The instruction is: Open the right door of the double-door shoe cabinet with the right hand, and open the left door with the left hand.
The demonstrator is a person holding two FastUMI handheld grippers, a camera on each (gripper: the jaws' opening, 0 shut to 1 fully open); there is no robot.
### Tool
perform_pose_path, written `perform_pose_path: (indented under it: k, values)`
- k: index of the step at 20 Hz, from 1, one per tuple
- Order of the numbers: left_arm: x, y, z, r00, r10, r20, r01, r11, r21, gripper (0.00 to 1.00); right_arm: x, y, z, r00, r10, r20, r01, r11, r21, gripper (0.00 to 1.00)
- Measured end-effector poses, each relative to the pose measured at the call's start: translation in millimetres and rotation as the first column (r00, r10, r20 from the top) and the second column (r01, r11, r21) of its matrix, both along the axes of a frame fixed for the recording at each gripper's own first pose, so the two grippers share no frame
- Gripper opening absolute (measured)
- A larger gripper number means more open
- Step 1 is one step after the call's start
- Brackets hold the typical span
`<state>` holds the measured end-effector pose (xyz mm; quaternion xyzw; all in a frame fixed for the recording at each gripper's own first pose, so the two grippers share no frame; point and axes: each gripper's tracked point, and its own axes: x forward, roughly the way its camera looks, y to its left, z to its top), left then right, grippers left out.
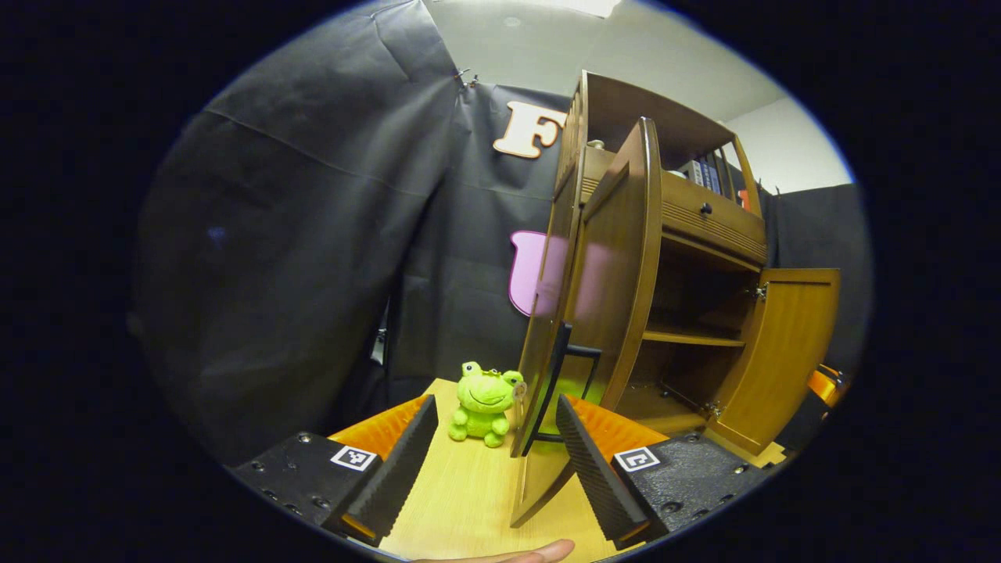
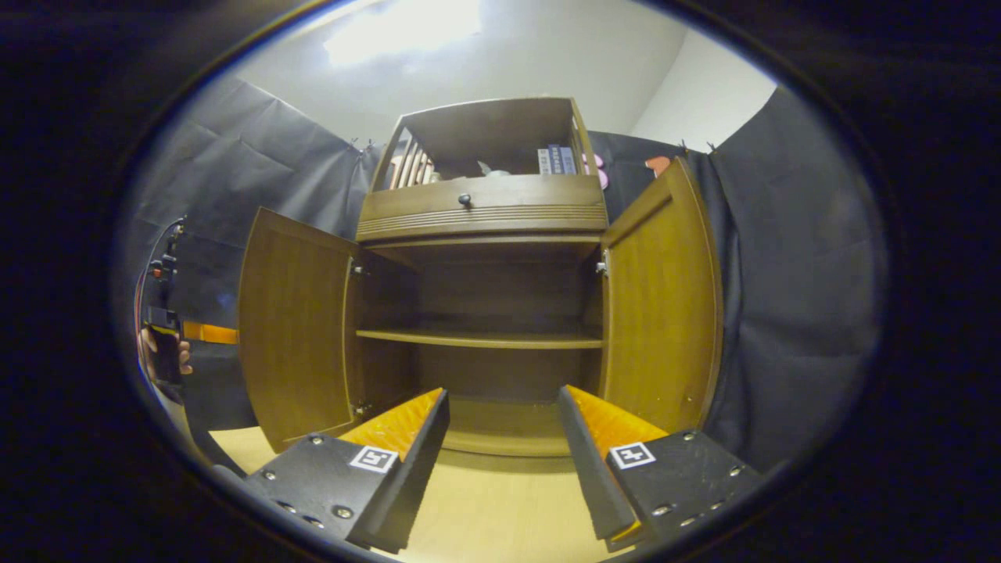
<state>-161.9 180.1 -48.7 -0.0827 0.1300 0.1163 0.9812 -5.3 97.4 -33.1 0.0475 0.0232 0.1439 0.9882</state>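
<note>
Cabinet (image 1: 688, 258) first, since everything hangs off it. In the left gripper view my left gripper (image 1: 493, 461) has its fingers spread apart with nothing between them. I'm looking at the left door (image 1: 618, 266) nearly edge-on, swung wide open, and its dark handle (image 1: 559, 387) sits just past my fingers, not touched. A green plush frog (image 1: 483, 403) sits on the light wood table (image 1: 469, 493) just to the outside of that door. Past the door I see the inner shelf (image 1: 692, 338), the right door (image 1: 786, 352) standing open too, and a drawer (image 1: 712, 219) above with a small knob. Book spines (image 1: 708, 173) on top are too small for me to read. A fingertip (image 1: 516, 555) pokes in at the bottom edge.

In the right gripper view my right gripper (image 2: 500, 461) is also spread open, empty, pointed straight into the cabinet's open middle. Both doors stand out to either side of the shelf. Off beyond the left door a hand (image 2: 160, 356) holds the other gripper. Only the square tags on my fingers show any marking, no readable writing.
</note>
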Motion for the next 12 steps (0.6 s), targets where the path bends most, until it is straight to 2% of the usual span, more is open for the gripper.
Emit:
perform_pose_path:
  k: [2, 6, 8, 10, 11, 12]
  values:
    - [-4, -3, 5, 0.999, 0.052, -0.016, -0.052, 0.999, -0.001, 0.95, 0, 10, 6, 0.999, 0.032, 0.007, -0.032, 0.999, 0.029, 0.83]
    - [-12, -23, 34, 0.994, 0.11, 0.029, -0.11, 0.994, 0.015, 0.96, -2, 23, 15, 0.997, 0.07, 0.021, -0.071, 0.995, 0.069, 0.81]
    - [-12, -40, 49, 0.991, 0.121, 0.06, -0.122, 0.992, 0.012, 0.92, -1, 20, 13, 0.999, 0.047, 0.01, -0.048, 0.996, 0.071, 0.83]
    - [-8, -60, 58, 0.991, 0.104, 0.079, -0.107, 0.994, 0.035, 0.96, 0, 16, 12, 1.0, 0.007, -0.007, -0.007, 0.998, 0.061, 0.83]
    - [-6, -70, 61, 0.992, 0.093, 0.084, -0.098, 0.994, 0.056, 0.92, -1, 15, 11, 1.0, -0.006, -0.015, 0.007, 0.998, 0.057, 0.86]
    - [-4, -79, 63, 0.993, 0.081, 0.086, -0.087, 0.993, 0.076, 0.92, 1, 15, 8, 1.0, -0.013, -0.027, 0.015, 0.999, 0.051, 0.83]
